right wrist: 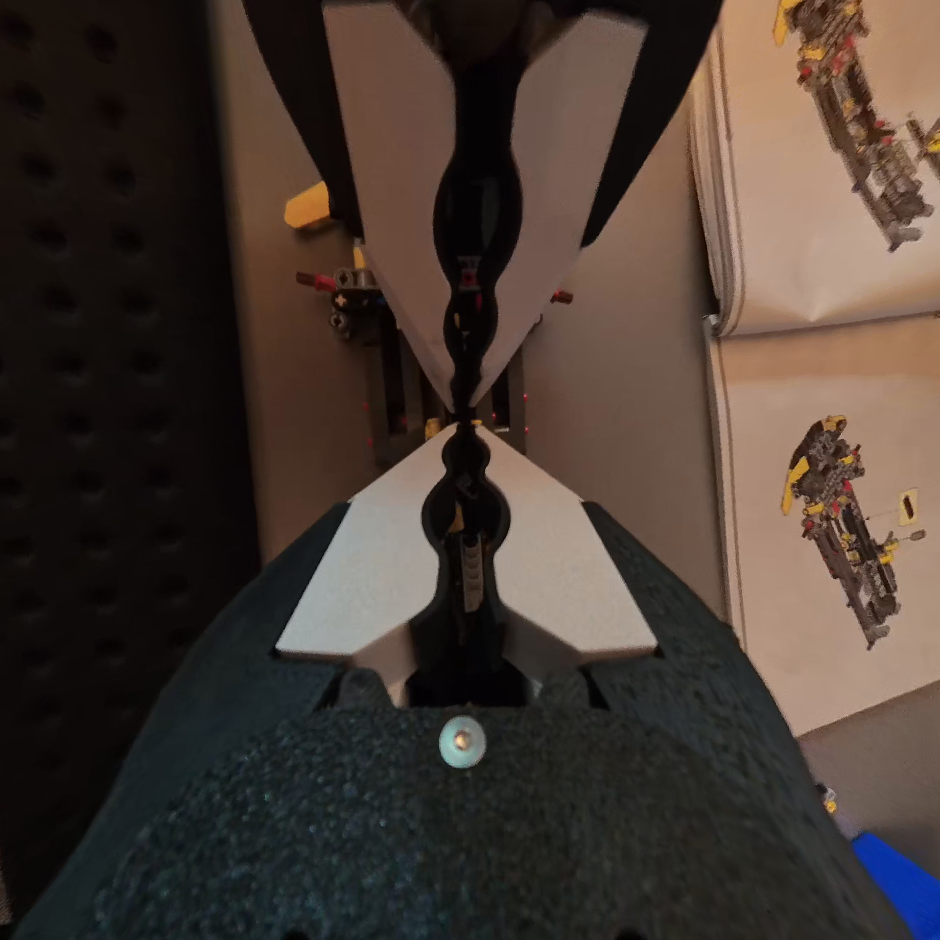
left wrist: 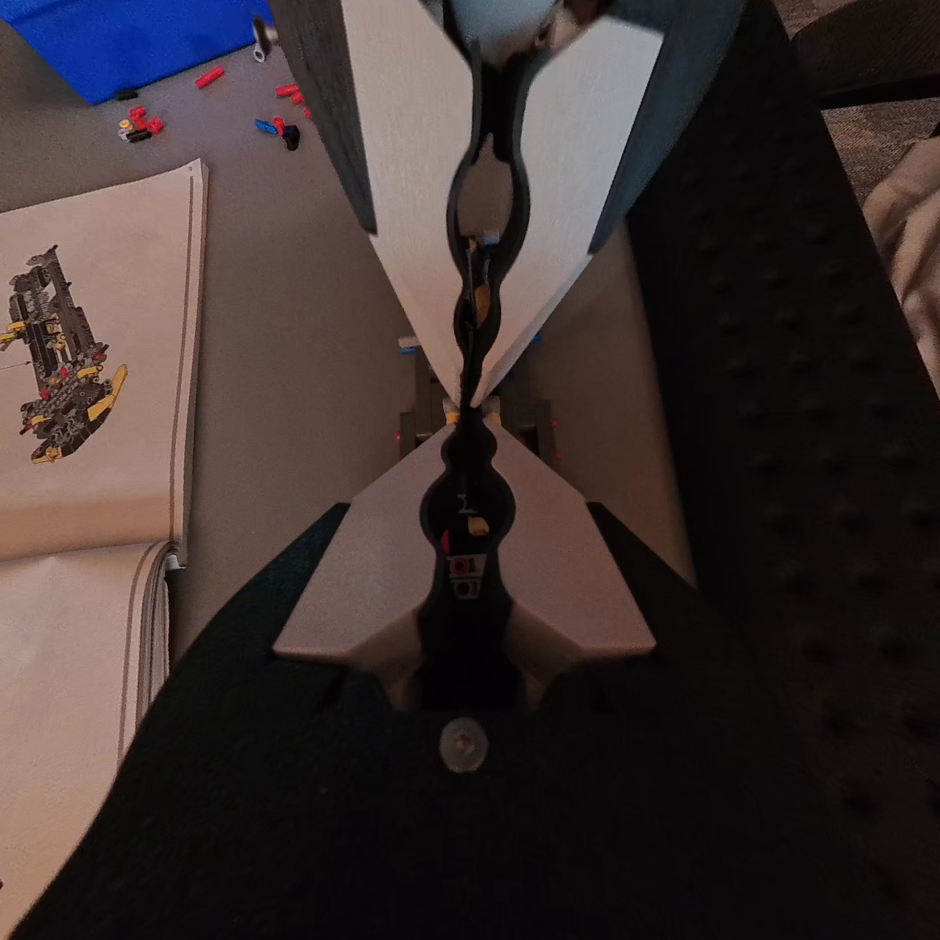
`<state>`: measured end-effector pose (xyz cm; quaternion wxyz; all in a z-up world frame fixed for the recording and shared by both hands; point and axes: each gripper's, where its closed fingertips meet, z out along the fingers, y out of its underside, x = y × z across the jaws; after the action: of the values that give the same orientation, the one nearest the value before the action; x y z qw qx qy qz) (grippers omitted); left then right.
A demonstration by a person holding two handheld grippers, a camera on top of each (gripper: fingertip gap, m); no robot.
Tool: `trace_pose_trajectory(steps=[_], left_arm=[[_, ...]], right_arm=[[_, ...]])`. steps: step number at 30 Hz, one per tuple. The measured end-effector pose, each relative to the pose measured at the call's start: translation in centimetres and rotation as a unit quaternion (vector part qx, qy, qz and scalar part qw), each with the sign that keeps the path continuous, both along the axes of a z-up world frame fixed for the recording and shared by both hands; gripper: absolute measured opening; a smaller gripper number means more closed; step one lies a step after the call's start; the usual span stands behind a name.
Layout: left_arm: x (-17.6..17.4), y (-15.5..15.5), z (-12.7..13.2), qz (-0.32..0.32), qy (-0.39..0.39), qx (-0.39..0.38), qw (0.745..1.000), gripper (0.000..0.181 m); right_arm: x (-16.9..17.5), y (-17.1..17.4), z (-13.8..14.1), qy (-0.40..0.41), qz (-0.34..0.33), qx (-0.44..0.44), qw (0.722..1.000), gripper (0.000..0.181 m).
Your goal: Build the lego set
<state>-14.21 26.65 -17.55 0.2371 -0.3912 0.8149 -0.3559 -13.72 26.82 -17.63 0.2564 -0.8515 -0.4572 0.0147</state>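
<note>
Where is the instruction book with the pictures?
The instruction book lies open on the table at the left of the left wrist view, below the loose red pieces; the right wrist view shows it on the right.

Black textured fingers (right wrist: 356, 585), white pads, screw (right wrist: 462, 747).

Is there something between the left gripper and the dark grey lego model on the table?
Nothing visible does: the tips of the left gripper sit right at the dark grey lego model, facing the right gripper tip to tip.
</note>
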Motion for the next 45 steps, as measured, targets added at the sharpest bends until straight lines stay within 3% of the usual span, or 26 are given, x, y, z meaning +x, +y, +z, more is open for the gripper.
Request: trace_pose_trajectory(steps=[10,14,18,22,28,33,37,39,40,42,45], left_arm=[[0.0,0.1,-0.1,0.006,-0.005,0.000,1.000,0.000],[0.3,1.0,1.5,0.037,-0.044,-0.028,0.998,0.000],[-0.2,2.4,1.7,0.064,-0.028,-0.030,0.997,0.008],[-1.7,1.0,0.5,0.030,0.038,-0.022,0.999,0.016],[-1.4,1.1,-2.1,0.043,0.085,0.065,0.993,0.022],[-0.8,0.7,-2.4,0.046,0.102,0.066,0.992,0.005],[-0.5,0.9,-2.3,0.077,0.143,-0.006,0.987,0.005],[-0.3,1.1,-1.8,0.103,0.170,-0.067,0.978,0.006],[-0.3,1.2,-1.5,0.113,0.183,-0.092,0.972,0.006],[-0.2,1.5,-0.8,0.120,0.206,-0.123,0.963,0.005],[0.1,1.4,0.8,0.137,0.238,-0.170,0.947,0.006]], right_arm=[[0.5,0.2,0.1,0.010,-0.025,0.009,1.000,0.000],[1.6,0.6,3.3,0.076,-0.067,0.053,0.993,0.001],[4.0,0.5,5.4,0.131,-0.148,0.125,0.972,0.003],[4.7,-2.1,5.2,0.191,-0.205,0.166,0.946,0.008],[2.3,-7.3,5.5,0.319,-0.238,0.153,0.905,0.008],[0.5,-11.6,6.0,0.369,-0.228,0.161,0.887,0.008],[0.6,-14.0,5.2,0.353,-0.235,0.173,0.889,0.008],[0.9,-14.2,5.3,0.323,-0.236,0.199,0.895,0.029],[0.7,-14.1,5.4,0.298,-0.231,0.208,0.902,0.030],[0.2,-13.2,4.8,0.209,-0.218,0.201,0.932,0.041],[-0.9,-10.8,4.3,0.045,-0.128,0.216,0.967,0.064]])
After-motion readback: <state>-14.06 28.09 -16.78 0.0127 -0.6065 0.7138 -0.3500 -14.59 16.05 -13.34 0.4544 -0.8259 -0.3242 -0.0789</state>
